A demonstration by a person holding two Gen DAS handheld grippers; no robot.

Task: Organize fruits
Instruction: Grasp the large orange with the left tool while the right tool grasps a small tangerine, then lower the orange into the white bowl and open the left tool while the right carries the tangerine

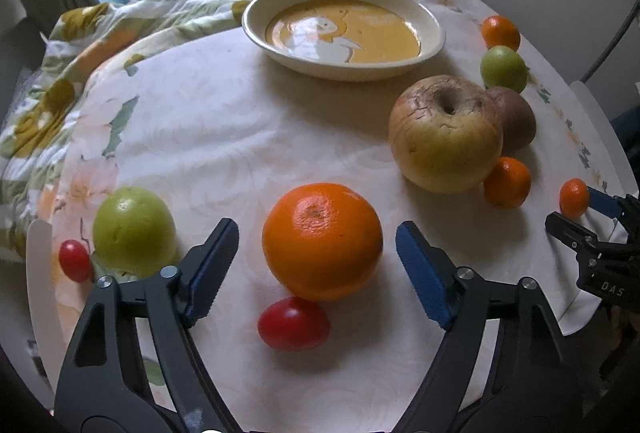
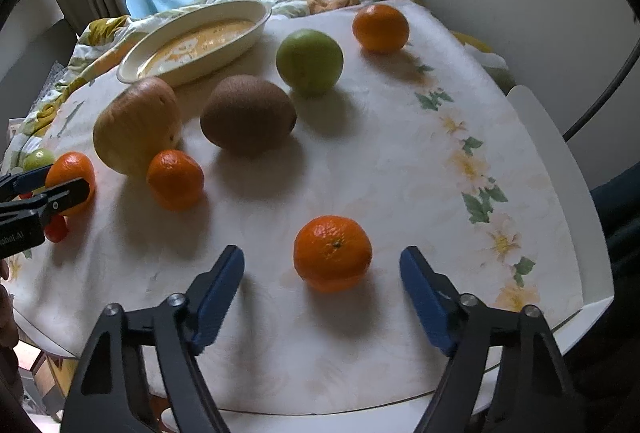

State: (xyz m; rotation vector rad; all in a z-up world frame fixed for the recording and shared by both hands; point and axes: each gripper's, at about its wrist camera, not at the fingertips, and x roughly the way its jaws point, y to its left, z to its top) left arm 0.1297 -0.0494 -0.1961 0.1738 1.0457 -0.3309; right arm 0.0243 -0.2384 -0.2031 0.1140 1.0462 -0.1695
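**Ana:** Fruits everywhere, and none of them in the bowl [image 1: 344, 33] at the far side of the table [image 1: 224, 137]. By my read, the sorting has barely begun.

**Ben:** Agreed. Left gripper [image 1: 316, 253] has its jaws spread wide, with the big orange [image 1: 322, 241] sitting between the blue pads, touching neither. Nothing held.

**Ana:** Same story on the other side: right gripper [image 2: 322, 273] gapes open around a mandarin [image 2: 332, 253], pads clear of it on both sides (a grab looks likely, but that's a guess).

**Ben:** What's left, then?

**Ana:** All of it. A red tomato [image 1: 294, 323] just in front of the orange, a green fruit [image 1: 134, 229] near left with another small tomato [image 1: 75, 260] beside it. Over to the right, the wrinkled apple [image 1: 446, 133] leans against a kiwi [image 2: 248, 115], with a second mandarin [image 2: 175, 179] just beside the apple.

**Ben:** And farther back, a green one [image 2: 310, 61] and one more mandarin [image 2: 381, 27], near the far edge.

**Ana:** Hard to make out: the bowl's inside. It shows an orange-yellow patch with glare, and I can't tell whether that is glaze or liquid.

**Ben:** Also, in the left view the kiwi is mostly hidden behind the apple, and the table's near edge is cut off by the gripper arms.
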